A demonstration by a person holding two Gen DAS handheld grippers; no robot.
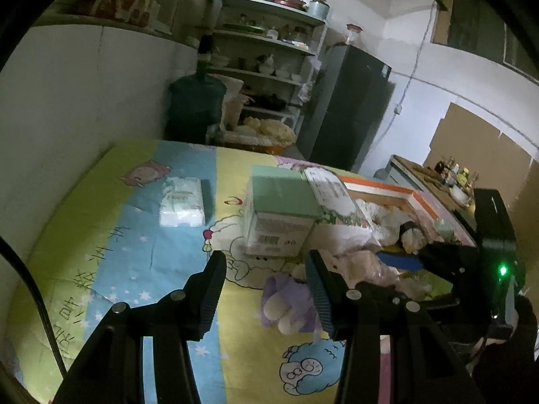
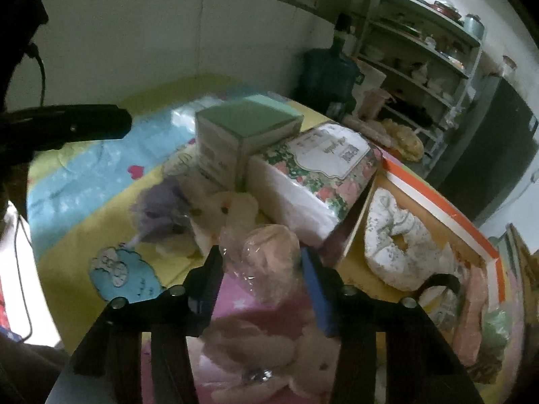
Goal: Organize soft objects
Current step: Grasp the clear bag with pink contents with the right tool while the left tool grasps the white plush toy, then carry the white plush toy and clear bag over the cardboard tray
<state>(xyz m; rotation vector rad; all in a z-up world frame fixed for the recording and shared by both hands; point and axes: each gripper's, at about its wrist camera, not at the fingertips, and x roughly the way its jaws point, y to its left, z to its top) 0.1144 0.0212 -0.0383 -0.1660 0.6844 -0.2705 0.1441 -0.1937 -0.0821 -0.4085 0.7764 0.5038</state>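
My right gripper (image 2: 262, 262) is shut on a pink soft item in clear plastic wrap (image 2: 269, 249), which fills the gap between both pads. Beneath it lies a beige plush toy (image 2: 269, 346) on pink cloth. A cream plush (image 2: 232, 208) and a purple plush (image 2: 161, 215) lie just beyond on the cartoon bedsheet. My left gripper (image 1: 266, 286) hangs open over the sheet. The purple plush (image 1: 286, 299) shows below, close to its right finger, untouched. An orange-rimmed cardboard box (image 2: 438, 198) to the right holds a white speckled ring cushion (image 2: 397, 245) and other soft things.
A green-topped carton (image 1: 279, 215) and a floral tissue pack (image 1: 337, 202) stand mid-bed beside the cardboard box. A white tissue pack (image 1: 183, 202) lies further left. Beyond the bed are a wall on the left, a water jug (image 1: 197, 107), shelves and a dark fridge (image 1: 350, 107).
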